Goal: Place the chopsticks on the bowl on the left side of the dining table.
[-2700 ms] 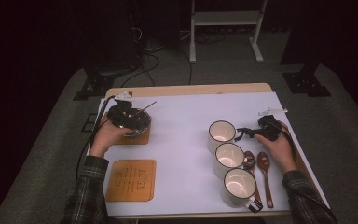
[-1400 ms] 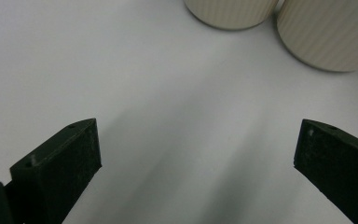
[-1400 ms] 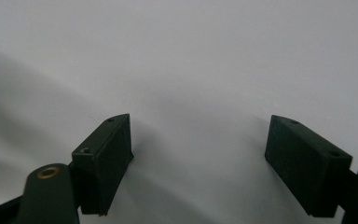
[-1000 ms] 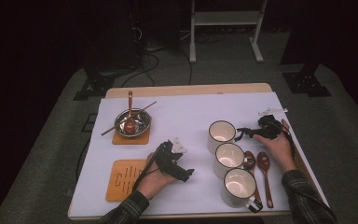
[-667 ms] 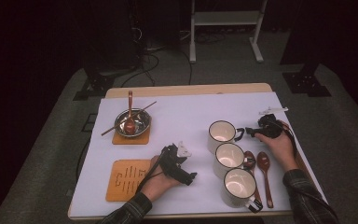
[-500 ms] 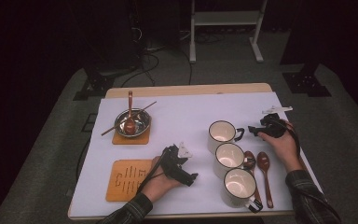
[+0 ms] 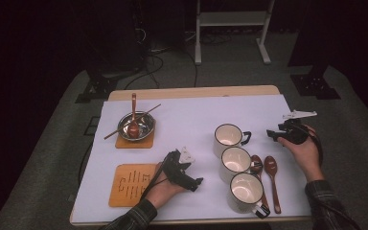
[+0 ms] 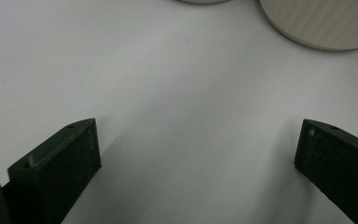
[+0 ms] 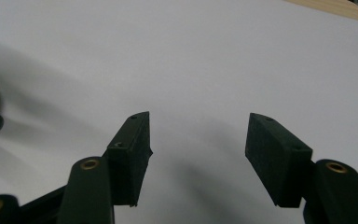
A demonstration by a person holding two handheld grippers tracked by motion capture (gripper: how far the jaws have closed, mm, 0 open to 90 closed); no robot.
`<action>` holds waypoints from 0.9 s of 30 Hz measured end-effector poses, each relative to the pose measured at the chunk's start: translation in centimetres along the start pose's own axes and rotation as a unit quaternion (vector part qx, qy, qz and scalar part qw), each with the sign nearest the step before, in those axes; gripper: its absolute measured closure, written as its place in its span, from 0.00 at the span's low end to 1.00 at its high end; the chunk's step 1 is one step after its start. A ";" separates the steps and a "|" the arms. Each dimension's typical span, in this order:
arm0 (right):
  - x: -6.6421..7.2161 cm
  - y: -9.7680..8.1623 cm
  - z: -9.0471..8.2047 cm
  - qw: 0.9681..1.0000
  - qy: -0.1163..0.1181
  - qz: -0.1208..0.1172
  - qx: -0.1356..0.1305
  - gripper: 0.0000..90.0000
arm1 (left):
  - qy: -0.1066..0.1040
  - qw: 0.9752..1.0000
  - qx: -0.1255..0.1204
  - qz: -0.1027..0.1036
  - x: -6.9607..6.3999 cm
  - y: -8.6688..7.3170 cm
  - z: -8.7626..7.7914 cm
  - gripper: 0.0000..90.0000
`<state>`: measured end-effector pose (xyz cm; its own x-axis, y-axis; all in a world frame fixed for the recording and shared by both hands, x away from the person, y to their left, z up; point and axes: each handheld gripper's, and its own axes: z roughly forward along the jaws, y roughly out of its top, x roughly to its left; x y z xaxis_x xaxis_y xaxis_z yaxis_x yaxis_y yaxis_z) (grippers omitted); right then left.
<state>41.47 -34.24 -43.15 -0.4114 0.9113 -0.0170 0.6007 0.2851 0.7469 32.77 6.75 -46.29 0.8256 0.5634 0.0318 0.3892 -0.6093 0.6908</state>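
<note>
- While the right gripper (image 7: 274,134) hangs just off the handle of the far mug (image 7: 228,138), its jaws have just been closing and stand half-spread with nothing between them; the right gripper view shows bare white table cover (image 9: 214,60) past the pads. If they narrow much more, I'd say they may be too tight to take the handle or the rim on the approach.
- That far mug stands upright at the head of a row, with the middle mug (image 7: 235,162) touching or nearly touching it and the near mug (image 7: 246,191) close behind. A sideways nudge on the first one could knock the whole line.
- Two wooden spoons (image 7: 271,178) lie right beside the row, under the right forearm. A dropped wrist could sweep them off toward the table edge.
- Over on the other side, the left gripper (image 7: 188,176) rests low beside the wooden trivet (image 7: 130,184), jaws spread wide and empty, pointing at the mugs; ribbed mug wall (image 8: 321,21) shows at the top of the left gripper view. Pushing ahead without lifting could shove a mug rather than straddle it.
- Back left, the steel bowl (image 7: 135,126) with a spoon and chopsticks sits well clear, so little risk there.
</note>
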 end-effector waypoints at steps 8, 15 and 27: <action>-0.8 -1.2 -1.0 1.000 -0.011 0.007 0.005 0.47 | 0.000 1.000 0.000 -0.002 0.0 0.0 0.0 0.00; -1.5 -2.3 -1.6 1.000 -0.020 0.015 0.014 0.50 | 0.000 1.000 0.000 -0.001 0.0 0.0 0.0 0.00; -1.9 -4.1 -2.4 0.999 -0.027 0.019 0.029 0.53 | 0.000 1.000 0.000 0.000 0.0 0.0 0.0 0.00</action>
<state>38.13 -37.85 -44.58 -0.3512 0.9359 -0.0265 0.6545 0.2657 0.7078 32.76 6.75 -46.29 0.8254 0.5637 0.0322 0.3895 -0.6098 0.6903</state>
